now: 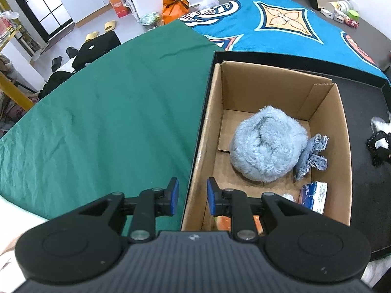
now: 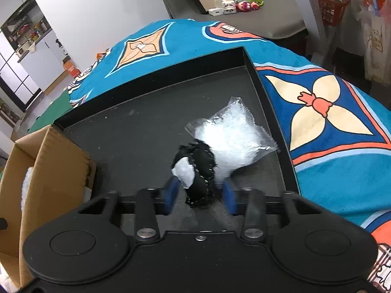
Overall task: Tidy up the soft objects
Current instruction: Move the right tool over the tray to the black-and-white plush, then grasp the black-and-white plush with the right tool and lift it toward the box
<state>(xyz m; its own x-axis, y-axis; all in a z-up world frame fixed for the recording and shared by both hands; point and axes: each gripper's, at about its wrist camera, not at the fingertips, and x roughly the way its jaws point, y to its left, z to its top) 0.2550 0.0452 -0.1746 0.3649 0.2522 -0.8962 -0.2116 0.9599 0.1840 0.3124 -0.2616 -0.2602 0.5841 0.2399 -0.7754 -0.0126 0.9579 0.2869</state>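
Beside the cardboard box, on the black tray that carries it: task judged partly done. Already inside the box: a fluffy pale-blue plush near the middle, a scrap of denim cloth touching the plush on the side toward the tray's open floor, a blue-and-white packet at the near corner, and something orange and white, mostly hidden under the left gripper. Left to move, as far as visible: a black stitched soft item with a white patch, and a clear plastic bag of white filling touching it on the far side. Both lying on the tray floor, outside the box and well apart from it, toward the tray's corner furthest from the box.

Left gripper: jaws moderately apart, holding nothing, hovering over the box's near wall, one pad above the green cloth just beside the box, the other above the box interior.

Right gripper: jaws wide, straddling the black item, blue pads on either side and not visibly pressing it; contact hard to confirm. Likely step in hand: closing on the black item to carry it across to the box.

Under tray and box: a bed with a blue patterned blanket.
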